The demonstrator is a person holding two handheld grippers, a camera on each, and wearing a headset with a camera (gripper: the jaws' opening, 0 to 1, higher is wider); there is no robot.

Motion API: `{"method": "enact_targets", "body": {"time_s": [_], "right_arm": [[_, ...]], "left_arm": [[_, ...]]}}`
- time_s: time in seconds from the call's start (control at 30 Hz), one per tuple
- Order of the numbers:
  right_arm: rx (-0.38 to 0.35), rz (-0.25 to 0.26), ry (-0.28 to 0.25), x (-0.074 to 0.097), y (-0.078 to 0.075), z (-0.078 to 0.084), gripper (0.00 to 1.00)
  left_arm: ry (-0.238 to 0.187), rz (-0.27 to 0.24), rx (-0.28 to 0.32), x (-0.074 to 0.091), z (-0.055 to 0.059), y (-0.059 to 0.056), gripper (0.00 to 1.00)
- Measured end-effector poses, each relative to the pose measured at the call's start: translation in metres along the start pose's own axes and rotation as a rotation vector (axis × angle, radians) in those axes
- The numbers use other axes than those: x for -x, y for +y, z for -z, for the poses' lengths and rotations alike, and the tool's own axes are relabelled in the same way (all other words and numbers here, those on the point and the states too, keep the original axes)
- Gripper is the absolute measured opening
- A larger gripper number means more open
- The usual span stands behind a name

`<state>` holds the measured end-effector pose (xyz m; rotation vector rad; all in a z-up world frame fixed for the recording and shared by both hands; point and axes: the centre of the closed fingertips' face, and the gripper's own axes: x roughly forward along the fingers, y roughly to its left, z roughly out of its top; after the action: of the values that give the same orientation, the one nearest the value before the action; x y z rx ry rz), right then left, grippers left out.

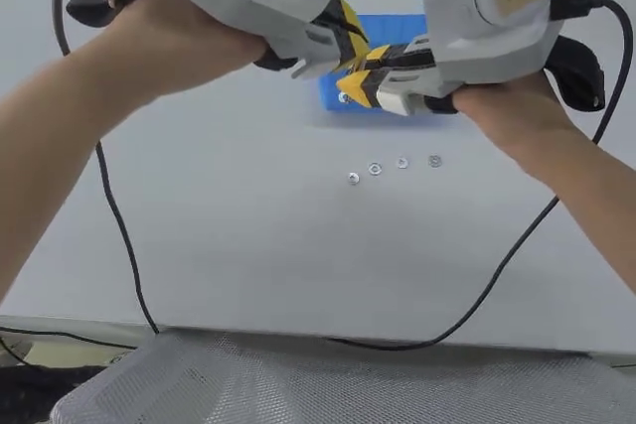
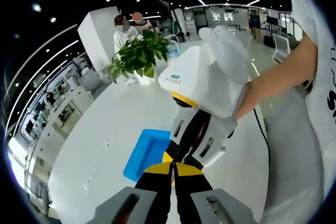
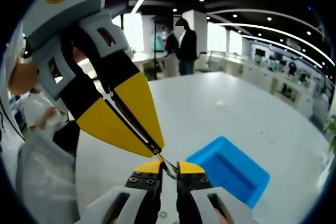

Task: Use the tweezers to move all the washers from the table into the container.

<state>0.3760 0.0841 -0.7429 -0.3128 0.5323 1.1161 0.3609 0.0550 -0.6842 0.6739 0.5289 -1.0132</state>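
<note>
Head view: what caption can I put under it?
Left gripper and right gripper meet tip to tip near the blue container; four washers wait on the table.

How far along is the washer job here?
Done: nothing certain; the inside of the blue rectangular container is mostly hidden. In hand: the left gripper clamps thin metal tweezers, their tip at the right gripper. Left: four small metal washers lie on the grey table.
</note>
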Motion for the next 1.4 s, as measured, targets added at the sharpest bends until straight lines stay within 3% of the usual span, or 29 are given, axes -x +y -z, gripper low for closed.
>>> {"method": "enact_targets", "body": {"time_s": [0.47, 0.83, 1.1, 1.4], "right_arm": [[-0.015, 0.034, -0.013, -0.02, -0.034, -0.004, 0.05], [-0.043, 0.035, 0.001, -0.031, -0.039, 0.002, 0.06], [-0.066, 0.033, 0.013, -0.05, -0.056, 0.016, 0.06], [-0.053, 0.028, 0.046, -0.062, -0.057, 0.032, 0.06]], "left_arm": [[0.008, -0.013, -0.007, -0.022, 0.006, 0.029, 0.0], [0.036, 0.006, -0.003, -0.04, 0.015, 0.036, 0.0], [0.059, 0.008, -0.005, -0.059, 0.028, 0.046, 0.0], [0.092, 0.007, 0.022, -0.066, 0.041, 0.046, 0.0]]}}
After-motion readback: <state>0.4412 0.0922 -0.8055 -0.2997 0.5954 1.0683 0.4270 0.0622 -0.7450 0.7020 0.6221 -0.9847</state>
